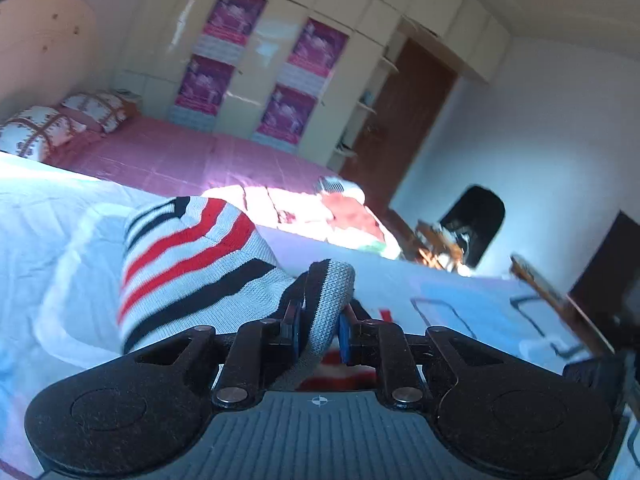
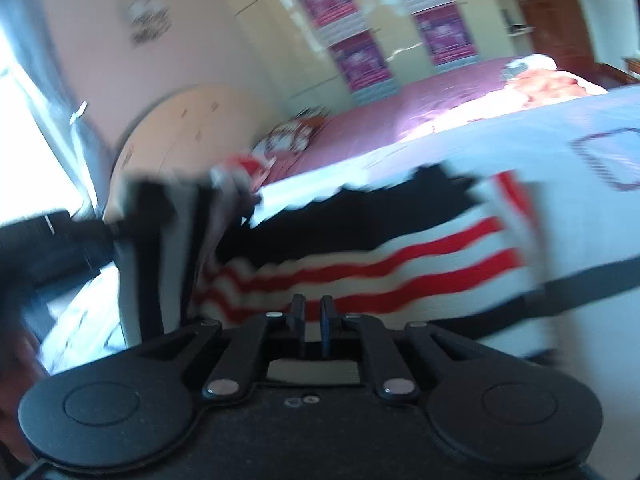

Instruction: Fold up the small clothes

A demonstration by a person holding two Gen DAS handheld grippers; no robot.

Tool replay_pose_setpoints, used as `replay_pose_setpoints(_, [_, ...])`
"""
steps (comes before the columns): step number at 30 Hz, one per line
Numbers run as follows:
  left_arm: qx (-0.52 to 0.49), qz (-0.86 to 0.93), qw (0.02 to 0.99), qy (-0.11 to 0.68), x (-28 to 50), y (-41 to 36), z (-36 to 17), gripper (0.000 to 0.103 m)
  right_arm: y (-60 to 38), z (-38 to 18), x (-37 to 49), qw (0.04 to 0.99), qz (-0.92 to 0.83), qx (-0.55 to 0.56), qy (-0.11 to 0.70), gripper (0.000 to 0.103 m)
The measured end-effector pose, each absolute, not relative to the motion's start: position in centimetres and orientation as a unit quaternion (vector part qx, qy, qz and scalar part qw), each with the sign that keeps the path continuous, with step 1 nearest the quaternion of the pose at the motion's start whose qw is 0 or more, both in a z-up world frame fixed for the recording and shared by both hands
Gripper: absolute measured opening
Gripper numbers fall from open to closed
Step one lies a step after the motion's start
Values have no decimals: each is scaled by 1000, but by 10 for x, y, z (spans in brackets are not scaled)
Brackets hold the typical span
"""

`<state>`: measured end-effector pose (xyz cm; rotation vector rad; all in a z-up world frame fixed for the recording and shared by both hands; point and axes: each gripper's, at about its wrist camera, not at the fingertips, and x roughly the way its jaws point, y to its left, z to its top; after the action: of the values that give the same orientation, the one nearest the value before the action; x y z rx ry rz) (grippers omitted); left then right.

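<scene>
- Across the room behind, a bed [image 1: 192, 156] with a pink cover runs along a cream wardrobe [image 1: 264, 60] hung with purple posters [image 1: 234, 12].
- Nearer, a pale sheet [image 1: 48, 216] with printed outlines spreads under the work.
- Over that sheet a striped sweater [image 1: 188, 252], white with red and black bands, is lifted and stretched sideways.
- Left tongs [image 1: 320, 326] pinch its grey ribbed edge.
- Right tongs [image 2: 313, 316] are nearly closed at the sweater's lower edge; blur hides whether they grip it.
</scene>
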<state>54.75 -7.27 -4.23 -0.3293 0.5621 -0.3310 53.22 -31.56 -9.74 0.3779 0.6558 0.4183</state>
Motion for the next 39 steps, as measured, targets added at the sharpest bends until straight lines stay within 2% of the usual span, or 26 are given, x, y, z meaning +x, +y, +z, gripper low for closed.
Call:
replay_pose_setpoints(2, [-142,-189,920,313,554,-105,-58,18,-361,-93,525,912,165,212,309,15])
replay_pose_setpoints(4, [-119,-198,906,355,556,-132,-79,18,-398,-92,518,912,139,232,308,22])
replay_pose_setpoints(7, [-100,-201,912,342,538,-142,-69,21,-431,-92,508,906,134,257,310,33])
replay_pose_setpoints(8, [-101,-212,911,338,531,-139,-58,25,-436,-91,505,903,139,265,308,39])
replay_pose_setpoints(9, [-108,-229,908,335,526,-131,-49,40,-438,-91,504,900,143,273,307,57])
replay_pose_setpoints(10, [-112,-239,908,325,516,-123,-41,51,-438,-93,504,897,149,282,307,65])
replay_pose_setpoints(16, [-173,-186,926,278,480,-30,-15,53,-404,-102,527,840,240,347,341,65])
replay_pose_setpoints(18, [-192,-115,930,292,487,1,-30,53,-388,-111,537,819,254,364,364,65])
replay_pose_setpoints(20, [-254,-80,911,315,497,32,-55,53,-375,-122,549,799,256,379,390,65])
replay_pose_setpoints(24, [-310,-66,883,345,514,44,-88,53,-350,-138,570,769,265,407,415,61])
replay_pose_setpoints(26, [-328,-70,877,344,518,43,-94,53,-335,-135,577,786,250,381,417,36])
replay_pose_setpoints(27, [-332,-69,875,345,520,42,-96,53,-328,-132,579,801,239,356,418,14])
replay_pose_setpoints(31, [-324,-80,877,347,528,27,-98,53,-311,-90,555,871,238,256,346,13])
replay_pose_setpoints(35, [-265,-107,889,358,534,-7,-94,53,-314,-49,507,919,232,160,275,13])
replay_pose_setpoints(37, [-229,-105,896,367,533,-25,-93,53,-327,-60,496,923,207,150,289,14])
replay_pose_setpoints(38, [-212,-103,898,373,534,-33,-93,53,-334,-78,502,915,181,156,324,14])
replay_pose_setpoints(39, [-206,-103,897,377,535,-38,-93,58,-343,-95,510,902,164,180,357,16])
